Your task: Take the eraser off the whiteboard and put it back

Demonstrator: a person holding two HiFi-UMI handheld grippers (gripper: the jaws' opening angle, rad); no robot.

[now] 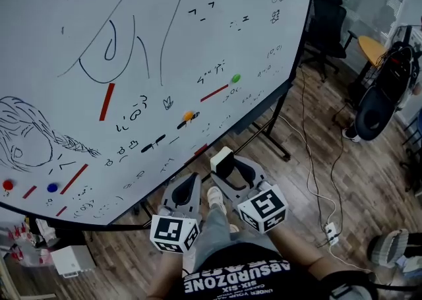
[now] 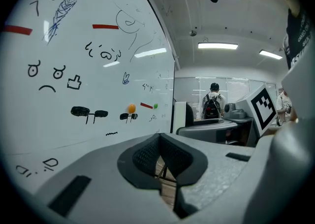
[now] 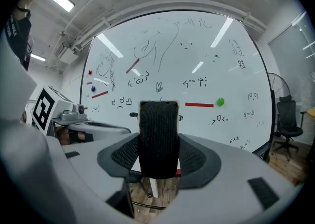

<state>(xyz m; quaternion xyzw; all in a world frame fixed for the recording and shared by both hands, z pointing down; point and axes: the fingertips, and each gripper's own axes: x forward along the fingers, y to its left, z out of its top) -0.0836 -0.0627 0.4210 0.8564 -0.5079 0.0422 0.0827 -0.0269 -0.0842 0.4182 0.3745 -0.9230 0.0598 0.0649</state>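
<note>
The eraser [image 1: 221, 159], a white block with a black felt face [image 3: 158, 138], stands upright between the jaws of my right gripper [image 1: 231, 168], which is shut on it. It is held just off the lower edge of the whiteboard [image 1: 151, 61], apart from the surface. In the right gripper view the felt faces the camera and hides the middle of the board [image 3: 197, 60]. My left gripper [image 1: 188, 183] hangs beside the right one, its jaws shut [image 2: 158, 142] with nothing between them. The board [image 2: 74, 70] runs along its left side.
Round magnets stick to the board: orange [image 1: 188, 116], green [image 1: 235, 78], red [image 1: 8, 185], blue [image 1: 52, 188]. The board's stand foot [image 1: 271, 137] rests on the wood floor. A cable runs to a power strip [image 1: 331, 231]. A black office chair [image 1: 328, 22] stands at right.
</note>
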